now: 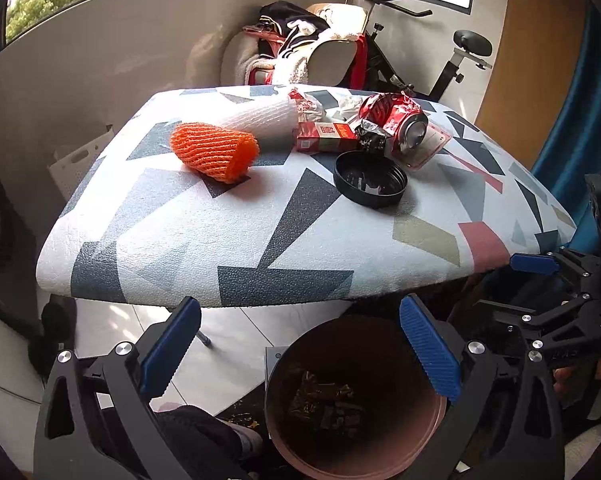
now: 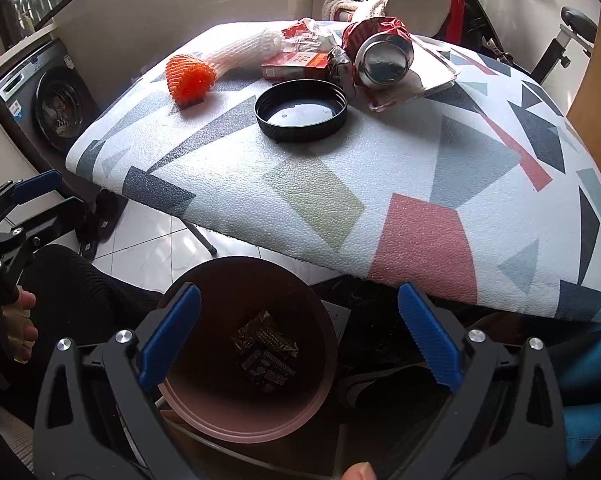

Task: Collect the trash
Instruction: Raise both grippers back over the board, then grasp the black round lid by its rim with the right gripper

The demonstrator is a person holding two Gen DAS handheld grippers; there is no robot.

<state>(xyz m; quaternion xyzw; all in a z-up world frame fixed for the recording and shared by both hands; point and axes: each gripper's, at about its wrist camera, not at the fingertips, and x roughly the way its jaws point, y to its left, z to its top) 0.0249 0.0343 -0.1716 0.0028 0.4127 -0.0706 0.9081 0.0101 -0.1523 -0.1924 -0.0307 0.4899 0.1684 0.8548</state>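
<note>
A pink bin [image 1: 380, 468] [image 2: 236, 428] stands on the floor below the table's near edge, with a dark wrapper [image 1: 324, 400] [image 2: 266, 350] inside. On the patterned table [image 1: 228, 232] [image 2: 420, 184] lie an orange foam net [image 1: 214, 151] [image 2: 188, 78], a white foam net [image 1: 260, 118] [image 2: 244, 50], a red carton [image 1: 324, 136] [image 2: 296, 64], a crushed red can [image 1: 396, 120] [image 2: 380, 50], a black lid [image 1: 370, 178] [image 2: 300, 110] and a clear plastic tray [image 1: 428, 148] [image 2: 424, 80]. My left gripper [image 1: 300, 348] and right gripper [image 2: 300, 340] are both open and empty, above the bin.
A washing machine [image 2: 48, 100] stands left of the table. A chair piled with clothes [image 1: 300, 48] and an exercise bike [image 1: 460, 60] stand behind it. The person's legs and a shoe [image 2: 380, 388] are beside the bin. A blue curtain [image 1: 580, 120] hangs at the right.
</note>
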